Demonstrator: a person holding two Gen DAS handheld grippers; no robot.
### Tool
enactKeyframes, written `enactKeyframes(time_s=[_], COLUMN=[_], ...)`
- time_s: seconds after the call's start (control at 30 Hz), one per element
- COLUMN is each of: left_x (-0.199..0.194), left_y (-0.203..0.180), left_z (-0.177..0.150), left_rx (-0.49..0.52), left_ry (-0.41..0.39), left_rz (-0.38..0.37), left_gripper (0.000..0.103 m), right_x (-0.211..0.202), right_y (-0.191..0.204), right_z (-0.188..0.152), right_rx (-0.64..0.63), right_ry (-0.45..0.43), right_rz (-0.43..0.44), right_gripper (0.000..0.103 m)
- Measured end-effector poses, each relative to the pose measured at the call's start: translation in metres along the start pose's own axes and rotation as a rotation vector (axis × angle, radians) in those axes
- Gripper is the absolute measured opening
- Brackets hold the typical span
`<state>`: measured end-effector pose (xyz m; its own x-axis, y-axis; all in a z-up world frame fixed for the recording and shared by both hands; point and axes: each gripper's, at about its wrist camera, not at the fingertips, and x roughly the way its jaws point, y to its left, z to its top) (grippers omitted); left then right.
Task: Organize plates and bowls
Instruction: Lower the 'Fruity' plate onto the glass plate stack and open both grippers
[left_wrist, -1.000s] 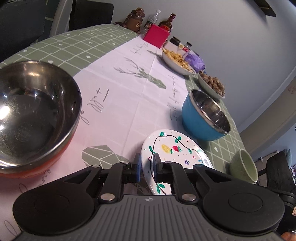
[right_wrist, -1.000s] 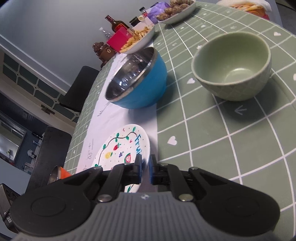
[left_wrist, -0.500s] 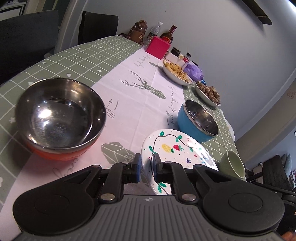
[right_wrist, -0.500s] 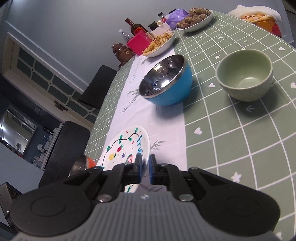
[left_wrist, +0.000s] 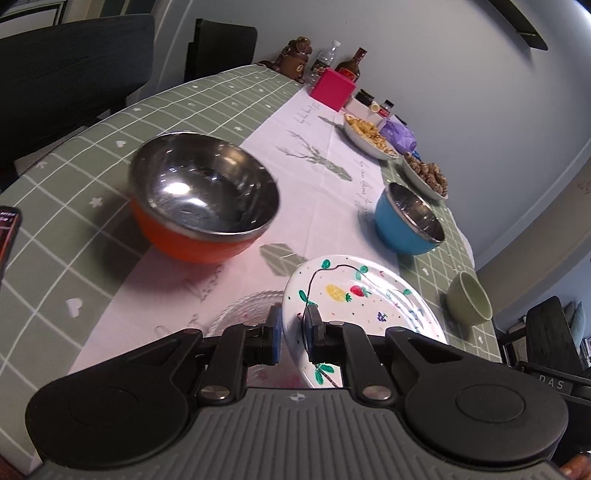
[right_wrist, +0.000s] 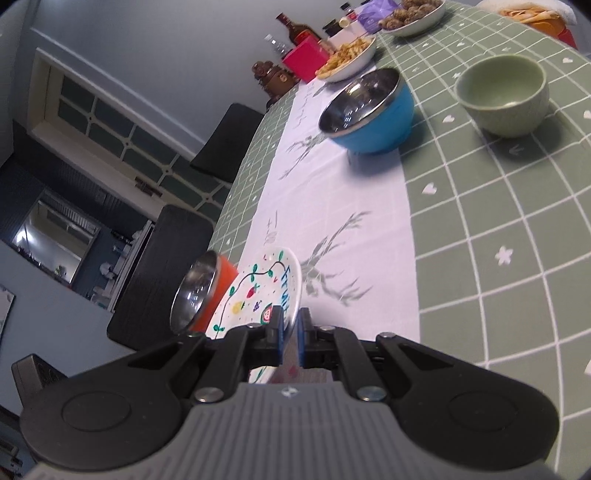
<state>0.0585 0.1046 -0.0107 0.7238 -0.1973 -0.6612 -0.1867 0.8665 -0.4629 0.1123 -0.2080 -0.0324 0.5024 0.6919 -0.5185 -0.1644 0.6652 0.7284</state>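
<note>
Two grippers are clamped on one painted plate (left_wrist: 364, 295), each at a different part of its rim. In the left wrist view the left gripper (left_wrist: 293, 334) is seen pinching the near left edge of the plate, one blue pad outside the rim and the other on the decorated face. In the right wrist view the right gripper (right_wrist: 290, 338) is closed on the plate's near edge, the rim passing between its pads. The plate is held clear of the tablecloth (left_wrist: 207, 110), its painted face upward and its far edge raised, most plainly in the right view, where it stands steeply tilted. No long axis can be given, since the plate is round.

Only the left view shows a clear glass dish (left_wrist: 243, 314) lying on the white runner beneath the plate's left edge, and the full hollow of the orange steel bowl (left_wrist: 203, 199). In the right view that bowl is seen only partly, behind the plate. The blue bowl (right_wrist: 369, 110) and the green bowl (right_wrist: 504, 94) are seen in both views, well apart from the plate.
</note>
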Motion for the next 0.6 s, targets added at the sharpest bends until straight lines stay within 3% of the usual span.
enactKeyframes(time_s=[0.37, 0.6], left_x=[-0.002, -0.001], left_y=[0.026, 0.023], left_z=[-0.008, -0.011], left_rx=[-0.011, 0.023], left_ry=[0.034, 0.040], left_rz=[0.052, 0.082], left_gripper=[0.014, 0.014], right_x=[0.024, 0.033], right_y=[0.009, 0.018], right_z=[-0.018, -0.025], right_rx=[-0.066, -0.154], right_ry=[0.103, 0.133], right_rz=[-0.027, -0.099], right_gripper=[0.006, 0.008])
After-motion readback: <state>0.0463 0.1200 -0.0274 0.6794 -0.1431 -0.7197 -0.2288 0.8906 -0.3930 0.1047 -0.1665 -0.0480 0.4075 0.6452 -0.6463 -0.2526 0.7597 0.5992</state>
